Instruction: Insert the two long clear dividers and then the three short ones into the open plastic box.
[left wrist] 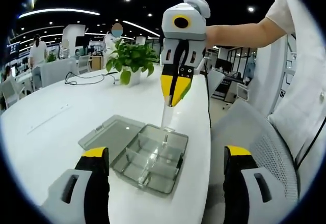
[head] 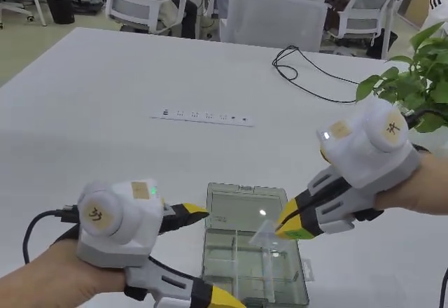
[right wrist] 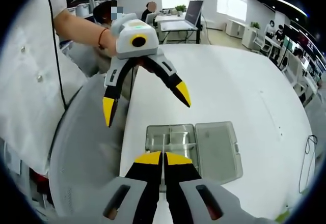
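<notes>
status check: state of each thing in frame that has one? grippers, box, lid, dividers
Left gripper: open, empty.
Right gripper: shut on the clear divider.
Clear divider: held upright, lower end at the box; cannot tell if it is seated.
Plastic box: open, with clear partitions standing inside.
Lid: folded back, lying flat on the table.

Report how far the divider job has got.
Done: some dividers already stand in the box, count unclear. In hand: the right gripper holds a clear divider upright at the box; the left gripper is open. Left: seating that piece, perhaps more.
</notes>
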The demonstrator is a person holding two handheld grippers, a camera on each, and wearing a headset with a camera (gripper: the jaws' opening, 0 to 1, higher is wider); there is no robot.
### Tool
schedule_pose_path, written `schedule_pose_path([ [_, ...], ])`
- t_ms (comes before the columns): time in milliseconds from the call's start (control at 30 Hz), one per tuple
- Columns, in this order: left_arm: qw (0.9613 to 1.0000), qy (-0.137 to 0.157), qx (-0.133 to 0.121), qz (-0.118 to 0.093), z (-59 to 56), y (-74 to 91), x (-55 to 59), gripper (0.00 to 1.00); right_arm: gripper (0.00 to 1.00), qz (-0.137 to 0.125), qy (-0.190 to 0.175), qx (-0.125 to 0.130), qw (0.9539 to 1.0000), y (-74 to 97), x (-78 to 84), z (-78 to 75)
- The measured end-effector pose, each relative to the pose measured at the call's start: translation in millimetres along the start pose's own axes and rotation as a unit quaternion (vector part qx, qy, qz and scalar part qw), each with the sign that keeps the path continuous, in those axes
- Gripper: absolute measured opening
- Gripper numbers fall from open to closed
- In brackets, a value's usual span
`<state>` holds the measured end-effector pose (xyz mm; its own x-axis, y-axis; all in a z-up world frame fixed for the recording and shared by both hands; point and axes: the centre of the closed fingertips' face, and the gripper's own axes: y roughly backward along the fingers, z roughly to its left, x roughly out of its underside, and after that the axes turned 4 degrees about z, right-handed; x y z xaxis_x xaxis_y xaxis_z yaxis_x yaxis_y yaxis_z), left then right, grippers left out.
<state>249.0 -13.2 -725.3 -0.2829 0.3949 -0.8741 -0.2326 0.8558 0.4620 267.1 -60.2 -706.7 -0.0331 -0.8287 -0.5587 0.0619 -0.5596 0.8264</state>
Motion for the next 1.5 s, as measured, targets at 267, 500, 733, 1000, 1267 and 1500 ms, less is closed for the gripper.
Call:
schedule_pose_path([
  [267,0.9999,0.004,-0.005,0.011,3.6,2.3,12.3,1.00,0.03,0.004,-0.013,0.006,0.9999,-19.4,9.8,-7.2],
  [500,0.9998,0.011,-0.009,0.015,5.1,4.7,16.9,1.00,0.03,0.008,-0.023,0.012,0.9996,-31.3,19.2,-12.8],
  [733,0.9998,0.014,-0.010,0.014,5.7,5.0,18.1,1.00,0.03,0.010,-0.030,0.013,0.9994,-39.7,25.9,-15.0],
  [1000,0.9997,0.018,-0.009,0.012,5.2,4.8,17.9,1.00,0.03,0.008,-0.033,0.017,0.9993,-45.1,29.8,-16.8],
  [1267,0.9997,0.019,-0.010,0.014,5.1,4.3,19.8,1.00,0.03,0.007,-0.023,0.018,0.9996,-50.8,28.9,-14.5],
  [1500,0.9996,0.021,-0.010,0.015,4.3,3.2,21.5,1.00,0.03,0.010,0.000,0.018,0.9998,-56.4,26.7,-12.5],
])
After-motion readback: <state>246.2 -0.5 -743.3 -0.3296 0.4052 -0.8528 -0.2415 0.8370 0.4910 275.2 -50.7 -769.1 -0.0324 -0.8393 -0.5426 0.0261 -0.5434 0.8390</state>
